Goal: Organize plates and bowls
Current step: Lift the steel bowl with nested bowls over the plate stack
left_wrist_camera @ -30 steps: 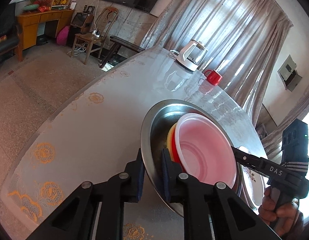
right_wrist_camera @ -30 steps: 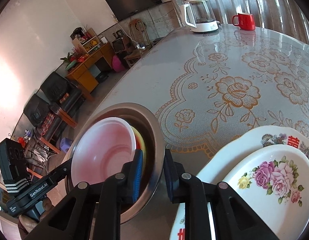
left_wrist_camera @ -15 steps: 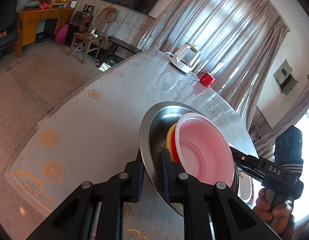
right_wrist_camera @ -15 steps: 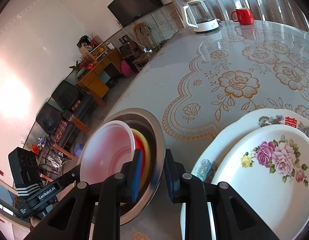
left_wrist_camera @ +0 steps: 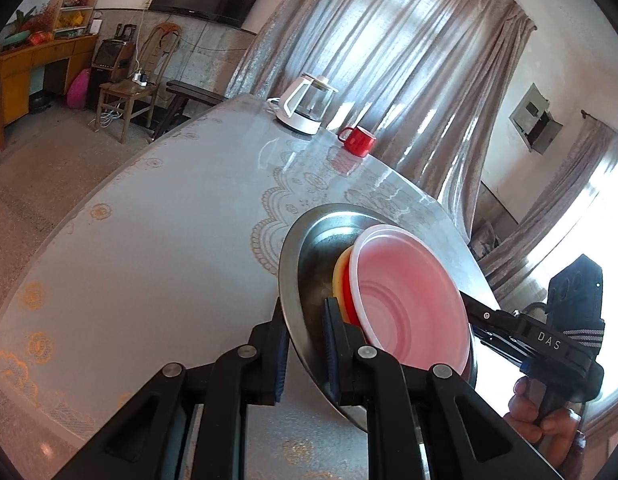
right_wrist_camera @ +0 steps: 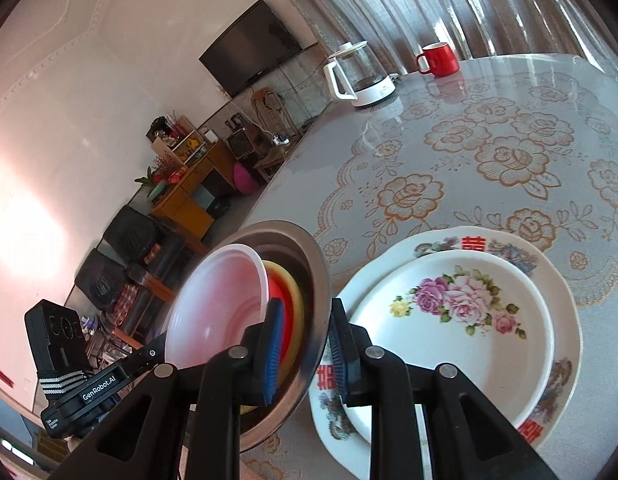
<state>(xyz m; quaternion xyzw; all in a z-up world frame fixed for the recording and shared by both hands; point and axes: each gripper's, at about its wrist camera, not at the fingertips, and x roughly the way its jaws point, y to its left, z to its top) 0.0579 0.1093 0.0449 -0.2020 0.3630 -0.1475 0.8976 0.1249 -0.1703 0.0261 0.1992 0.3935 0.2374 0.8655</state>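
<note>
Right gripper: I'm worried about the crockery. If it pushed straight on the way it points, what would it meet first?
Probably the flowered plates. The right gripper, shut on the steel basin rim, points down at the table, plates just ahead beside the basin; depth is uncertain.

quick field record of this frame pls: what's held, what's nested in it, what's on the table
held: steel basin, rim pinched by left gripper and right gripper, opposite sides
basin tilt: steep, off the table
nested inside: pink bowl, red bowl, yellow bowl
table, near: floral plate on larger plate
table, far: kettle, red mug
</note>
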